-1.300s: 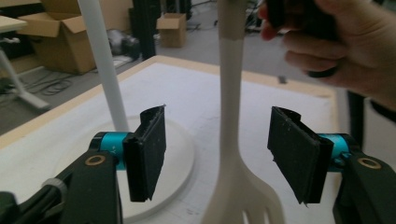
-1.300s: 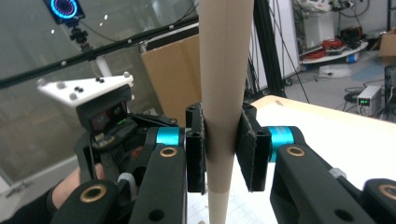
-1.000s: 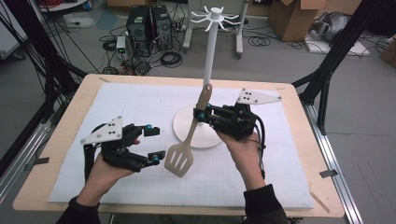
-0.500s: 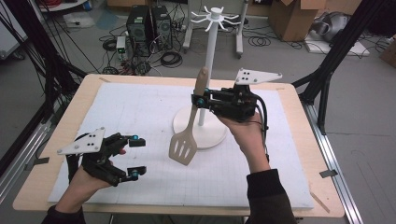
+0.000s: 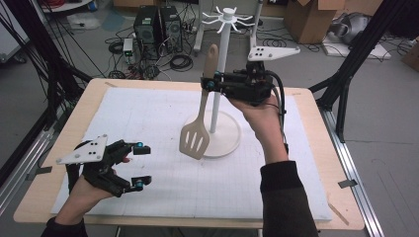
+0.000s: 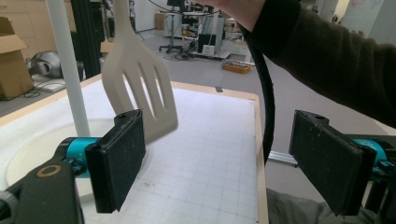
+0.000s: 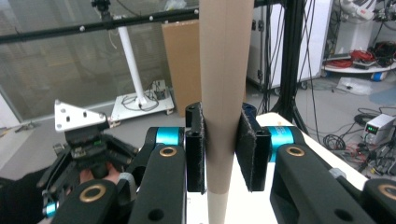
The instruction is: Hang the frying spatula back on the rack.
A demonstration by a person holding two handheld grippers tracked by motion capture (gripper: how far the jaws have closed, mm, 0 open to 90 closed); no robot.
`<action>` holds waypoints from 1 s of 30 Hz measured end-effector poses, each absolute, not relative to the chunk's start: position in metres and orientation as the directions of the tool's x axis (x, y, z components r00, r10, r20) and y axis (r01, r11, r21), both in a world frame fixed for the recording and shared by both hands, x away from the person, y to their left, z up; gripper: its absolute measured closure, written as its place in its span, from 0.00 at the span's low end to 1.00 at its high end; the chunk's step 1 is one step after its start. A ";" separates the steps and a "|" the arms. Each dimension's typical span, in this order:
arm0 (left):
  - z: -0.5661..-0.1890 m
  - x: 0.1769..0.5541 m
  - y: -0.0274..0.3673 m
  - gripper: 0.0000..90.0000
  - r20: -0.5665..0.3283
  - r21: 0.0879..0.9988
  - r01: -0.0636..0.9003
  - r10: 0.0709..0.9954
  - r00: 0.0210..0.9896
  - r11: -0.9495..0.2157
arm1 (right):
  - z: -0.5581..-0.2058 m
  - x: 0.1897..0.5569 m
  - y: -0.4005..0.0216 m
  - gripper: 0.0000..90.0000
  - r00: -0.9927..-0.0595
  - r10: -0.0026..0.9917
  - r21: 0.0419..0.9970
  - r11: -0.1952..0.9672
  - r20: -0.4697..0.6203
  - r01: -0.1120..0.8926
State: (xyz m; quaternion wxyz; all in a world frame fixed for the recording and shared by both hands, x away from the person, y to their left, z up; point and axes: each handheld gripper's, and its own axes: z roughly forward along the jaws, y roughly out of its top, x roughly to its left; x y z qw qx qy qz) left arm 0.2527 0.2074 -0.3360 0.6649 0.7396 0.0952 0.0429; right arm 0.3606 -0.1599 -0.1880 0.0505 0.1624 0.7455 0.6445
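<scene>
Right gripper (image 5: pixel 209 85) clamping spatula (image 5: pixel 200 118) aloft

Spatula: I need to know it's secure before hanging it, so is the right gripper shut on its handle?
Shut: the right gripper has both pads pressed on the spatula handle, holding it upright.

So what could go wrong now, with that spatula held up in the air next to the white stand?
The right gripper pinches the spatula only by its smooth, tapering handle, so the heavy slotted end could swing or slide down through the pads. The blade also hangs close to the stand's pole and might knock it. The hooks at the top look small, so catching the handle on one may miss.
</scene>
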 end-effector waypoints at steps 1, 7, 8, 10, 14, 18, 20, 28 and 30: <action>-0.336 0.253 0.207 0.21 -0.063 0.992 0.084 0.198 0.978 -0.097 | -0.186 0.362 -0.160 0.83 -0.941 0.310 0.977 0.116 0.135 0.178; -0.334 0.252 0.209 0.21 -0.044 0.993 0.065 0.199 0.979 -0.101 | -0.179 0.373 -0.159 0.83 -0.933 0.326 0.974 0.116 0.149 0.196; -0.334 0.252 0.209 0.21 -0.044 0.993 0.065 0.200 0.979 -0.098 | -0.178 0.375 -0.159 0.83 -0.932 0.329 0.973 0.115 0.151 0.198; -0.334 0.252 0.209 0.21 -0.042 0.993 0.063 0.199 0.979 -0.101 | -0.178 0.377 -0.159 0.83 -0.931 0.332 0.973 0.115 0.152 0.200; -0.334 0.252 0.210 0.21 -0.045 0.993 0.065 0.197 0.979 -0.096 | -0.179 0.388 -0.162 0.83 -0.921 0.350 0.971 0.100 0.171 0.218; -0.334 0.252 0.211 0.20 -0.042 0.994 0.061 0.190 0.981 -0.093 | -0.181 0.394 -0.164 0.83 -0.915 0.358 0.969 0.093 0.183 0.230; -0.334 0.252 0.211 0.20 -0.041 0.994 0.060 0.191 0.981 -0.092 | -0.182 0.396 -0.165 0.83 -0.913 0.365 0.969 0.096 0.180 0.229; -0.336 0.254 0.210 0.20 -0.046 0.993 0.064 0.185 0.982 -0.095 | -0.183 0.404 -0.164 0.83 -0.910 0.378 0.970 0.098 0.172 0.224; -0.336 0.253 0.210 0.20 -0.049 0.993 0.068 0.186 0.981 -0.095 | -0.184 0.405 -0.165 0.83 -0.910 0.378 0.971 0.094 0.170 0.220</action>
